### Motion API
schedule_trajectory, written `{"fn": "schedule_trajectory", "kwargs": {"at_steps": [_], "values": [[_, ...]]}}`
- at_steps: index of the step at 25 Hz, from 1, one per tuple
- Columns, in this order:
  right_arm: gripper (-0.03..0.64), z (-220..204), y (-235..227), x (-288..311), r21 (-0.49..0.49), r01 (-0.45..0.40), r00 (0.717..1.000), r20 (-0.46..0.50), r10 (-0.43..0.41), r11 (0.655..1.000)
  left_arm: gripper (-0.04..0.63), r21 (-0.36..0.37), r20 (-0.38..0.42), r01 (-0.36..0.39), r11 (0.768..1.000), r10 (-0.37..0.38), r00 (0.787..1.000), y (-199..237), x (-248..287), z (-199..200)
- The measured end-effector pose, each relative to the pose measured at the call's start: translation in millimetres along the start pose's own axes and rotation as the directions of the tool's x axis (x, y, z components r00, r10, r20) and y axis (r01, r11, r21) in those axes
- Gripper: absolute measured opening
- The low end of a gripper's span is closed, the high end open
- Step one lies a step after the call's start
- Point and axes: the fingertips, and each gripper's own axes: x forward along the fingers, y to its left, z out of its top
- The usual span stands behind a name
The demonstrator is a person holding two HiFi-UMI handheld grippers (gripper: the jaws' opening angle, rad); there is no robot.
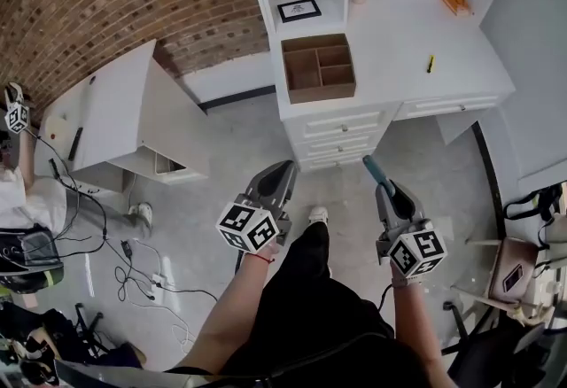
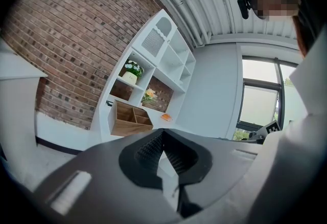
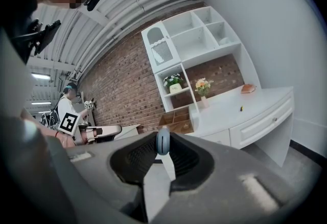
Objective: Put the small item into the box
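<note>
Small slim blue-grey item (image 3: 162, 141) is pinched edge-on at right gripper (image 1: 382, 186) tips, well apart from brown wooden compartment box (image 1: 319, 67) on white desk (image 1: 399, 45). Looks light, rigid, maybe slippery; hold flat faces. Left gripper (image 2: 162, 136) closed, empty.

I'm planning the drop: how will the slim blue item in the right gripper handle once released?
The blue item juts straight beyond the right gripper without sagging, so it is probably stiff. Slim with a rounded end, it may roll. It looks small, so likely light.
</note>
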Motion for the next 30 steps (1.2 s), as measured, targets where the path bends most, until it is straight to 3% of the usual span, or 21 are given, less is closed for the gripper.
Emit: {"fn": "schedule_trajectory", "kwargs": {"at_steps": [30], "values": [[0.069,49.5,-72.6,190.0,-0.07,-0.017,0.995,-0.095,0.01,0.997,0.002,0.0,0.004,0.018,1.0,-0.018,1.0,111.1,162.2,61.7]]}}
